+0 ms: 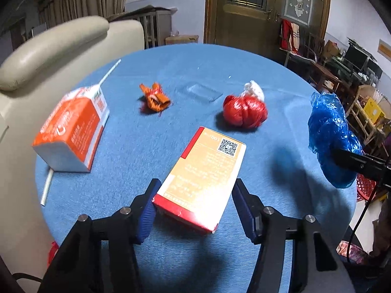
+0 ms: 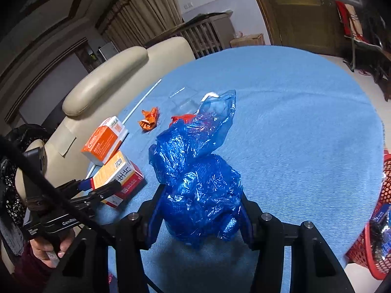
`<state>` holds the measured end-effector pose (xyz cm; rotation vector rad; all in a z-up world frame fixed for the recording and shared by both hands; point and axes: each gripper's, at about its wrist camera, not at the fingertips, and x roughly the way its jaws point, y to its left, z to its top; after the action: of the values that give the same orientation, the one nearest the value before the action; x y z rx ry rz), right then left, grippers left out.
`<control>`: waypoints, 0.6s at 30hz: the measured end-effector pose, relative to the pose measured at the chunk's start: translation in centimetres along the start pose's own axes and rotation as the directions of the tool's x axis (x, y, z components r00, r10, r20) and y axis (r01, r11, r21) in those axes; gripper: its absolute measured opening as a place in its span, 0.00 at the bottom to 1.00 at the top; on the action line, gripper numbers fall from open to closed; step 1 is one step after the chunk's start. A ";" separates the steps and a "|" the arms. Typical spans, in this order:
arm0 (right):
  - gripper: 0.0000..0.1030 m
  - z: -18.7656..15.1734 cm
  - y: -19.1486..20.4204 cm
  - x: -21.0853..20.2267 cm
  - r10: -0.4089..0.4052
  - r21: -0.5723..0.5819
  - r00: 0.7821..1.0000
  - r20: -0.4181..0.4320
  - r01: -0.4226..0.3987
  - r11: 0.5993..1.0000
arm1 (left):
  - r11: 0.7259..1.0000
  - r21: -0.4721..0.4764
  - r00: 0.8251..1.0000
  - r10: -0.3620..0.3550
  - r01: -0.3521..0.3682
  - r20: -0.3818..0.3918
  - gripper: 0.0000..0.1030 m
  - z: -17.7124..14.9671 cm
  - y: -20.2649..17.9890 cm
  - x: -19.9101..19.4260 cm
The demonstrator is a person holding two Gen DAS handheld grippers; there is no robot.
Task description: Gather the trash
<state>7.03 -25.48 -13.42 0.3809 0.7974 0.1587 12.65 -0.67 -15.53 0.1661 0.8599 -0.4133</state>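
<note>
Blue crumpled plastic bag (image 2: pixel 195 190) pinched in the right tool (image 2: pixel 198 210), raised over the blue-clothed bench (image 2: pixel 305 134). Spread wide, the left tool (image 1: pixel 195 205), fingers on either side of the near end of an orange-and-red carton (image 1: pixel 202 173) lying flat, left pad touching it, right pad apart. Farther back: orange-and-white box (image 1: pixel 70 131) on a white straw (image 1: pixel 46 188), crumpled orange wrapper (image 1: pixel 155 97), clear plastic tray (image 1: pixel 200 91), red tied bag (image 1: pixel 244 109). Beside the bench's right edge, red mesh basket (image 2: pixel 374 232).

crinkly glossy blue plastic bag (image 2: pixel 198 190); matt woven blue cloth on the counter (image 1: pixel 244 56); smooth printed cardboard box (image 1: pixel 202 175).
</note>
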 end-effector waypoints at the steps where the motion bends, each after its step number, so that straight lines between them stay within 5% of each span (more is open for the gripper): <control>1: 0.54 0.0 -0.1 -0.3 -0.002 -0.003 1.000 0.005 0.002 1.000 | 1.000 0.005 1.000 0.008 -0.008 0.006 0.59 0.2 -0.5 -0.4; 18: 0.54 -0.7 -1.5 -4.0 -0.010 0.012 0.996 0.084 0.009 1.000 | 0.993 0.010 0.988 0.114 -0.115 0.102 0.59 1.9 -6.5 -5.6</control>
<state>3.76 -27.77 -11.72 0.3922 0.7171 0.1288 8.05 -5.60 -9.89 0.2066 0.7434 -0.3183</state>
